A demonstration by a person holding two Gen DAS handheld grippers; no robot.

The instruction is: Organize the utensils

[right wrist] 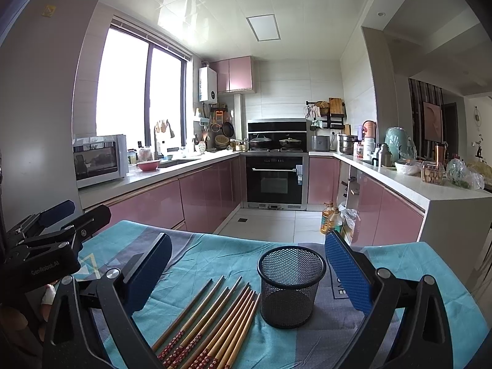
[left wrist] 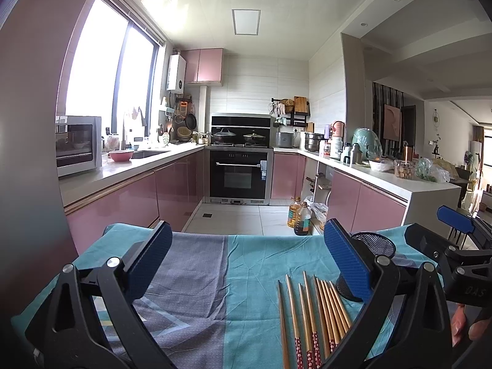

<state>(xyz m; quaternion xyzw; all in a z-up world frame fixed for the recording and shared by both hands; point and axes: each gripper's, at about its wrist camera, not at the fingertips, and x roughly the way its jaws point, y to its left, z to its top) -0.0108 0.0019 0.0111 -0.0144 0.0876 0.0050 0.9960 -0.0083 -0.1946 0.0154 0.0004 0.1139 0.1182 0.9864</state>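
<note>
Pink-fronted kitchen cabinets (right wrist: 212, 190) fill the background in both views, with a black oven (right wrist: 273, 180) at centre. Across the lower frame spreads a teal and grey cloth (left wrist: 246, 264) covering the table.

Seen from the left wrist, the left gripper (left wrist: 247, 261) hangs over the cloth with its blue pads spread wide and nothing between them. Wooden chopsticks (left wrist: 313, 313) lie flat on the cloth at lower centre-right, just beside the black mesh cup (left wrist: 373, 246) standing upright at the right.

From the right wrist, the chopsticks (right wrist: 212, 323) lie fanned at lower centre, the mesh cup (right wrist: 290, 286) just to their right, apart from them. The right gripper (right wrist: 248, 272) also stands wide open, empty, framing both.
</note>
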